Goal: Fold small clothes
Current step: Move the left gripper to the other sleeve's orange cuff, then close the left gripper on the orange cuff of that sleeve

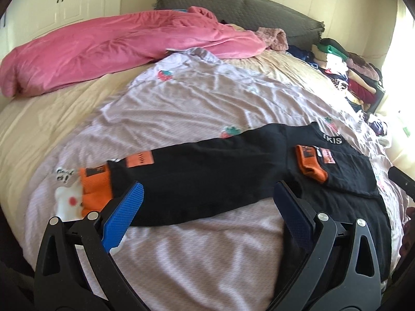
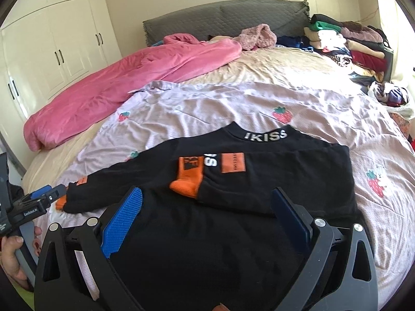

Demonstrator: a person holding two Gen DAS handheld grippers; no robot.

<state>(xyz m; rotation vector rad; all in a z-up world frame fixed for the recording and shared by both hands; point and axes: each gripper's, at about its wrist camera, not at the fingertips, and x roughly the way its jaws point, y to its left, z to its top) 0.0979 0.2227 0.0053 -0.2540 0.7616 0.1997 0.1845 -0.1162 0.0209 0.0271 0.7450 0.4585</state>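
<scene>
Blue-padded fingers of the left gripper (image 1: 207, 194) stand wide apart and hold nothing, poised above the near edge of a black shirt (image 1: 207, 173) that lies flat on a lilac sheet (image 1: 207, 254) printed with strawberries. In the right wrist view the right gripper (image 2: 207, 202) is likewise spread open and empty, above the near part of the shirt (image 2: 207, 246). One sleeve is folded in across the chest, its orange cuff (image 2: 188, 181) lying near the middle, just beside an orange patch (image 2: 233, 162). The other sleeve (image 2: 103, 189) stretches out to the left, its cuff (image 1: 96, 191) lying on the sheet. White letters (image 2: 265, 135) run along the collar at the far edge. At the left of the right wrist view a hand (image 2: 13, 256) grips the handle of the left gripper (image 2: 39, 199). Farther off, a pink quilt (image 1: 116, 49) is heaped on the left side of the bed, with a grey headboard (image 2: 220, 20) behind it and a pile of clothes (image 2: 347, 44) at the far right. White cupboards (image 2: 52, 46) stand on the left
</scene>
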